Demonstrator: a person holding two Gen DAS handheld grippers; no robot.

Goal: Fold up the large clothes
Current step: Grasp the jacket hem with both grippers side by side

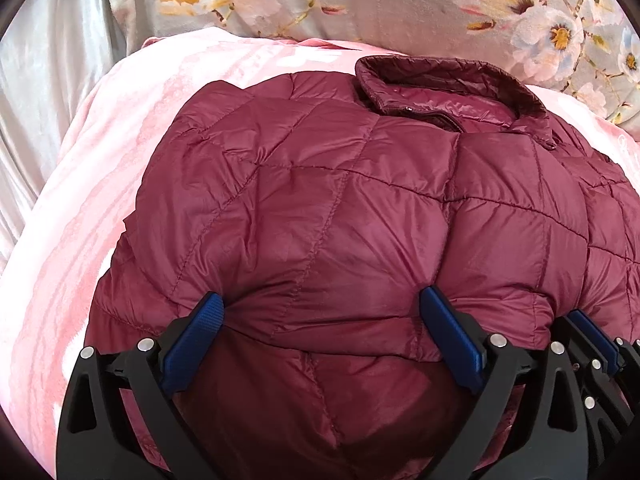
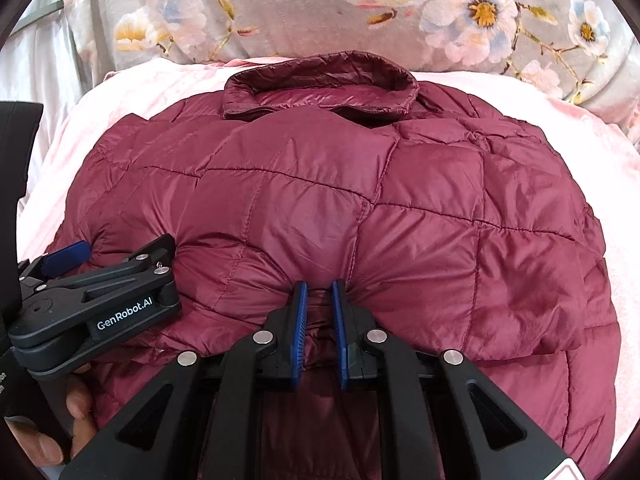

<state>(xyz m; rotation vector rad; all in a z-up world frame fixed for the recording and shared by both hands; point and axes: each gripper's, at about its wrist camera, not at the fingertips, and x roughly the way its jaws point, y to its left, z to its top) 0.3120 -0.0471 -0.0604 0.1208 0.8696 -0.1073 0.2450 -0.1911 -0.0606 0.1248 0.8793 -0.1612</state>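
Observation:
A maroon quilted puffer jacket [image 1: 360, 208] lies on a pink blanket, collar [image 1: 448, 80] at the far side. It also fills the right wrist view [image 2: 340, 200]. My left gripper [image 1: 322, 312] is open wide, its blue pads pressed against a folded edge of the jacket. It shows at the left of the right wrist view [image 2: 72, 264]. My right gripper [image 2: 319, 300] is shut on a pinch of the jacket's folded edge. It shows at the right edge of the left wrist view [image 1: 592, 336].
The pink blanket [image 1: 72, 240] covers the bed around the jacket. A grey floral cover [image 2: 280, 12] lies behind the collar. White fabric [image 1: 48, 80] hangs at the far left. A hand [image 2: 60, 428] holds the left gripper.

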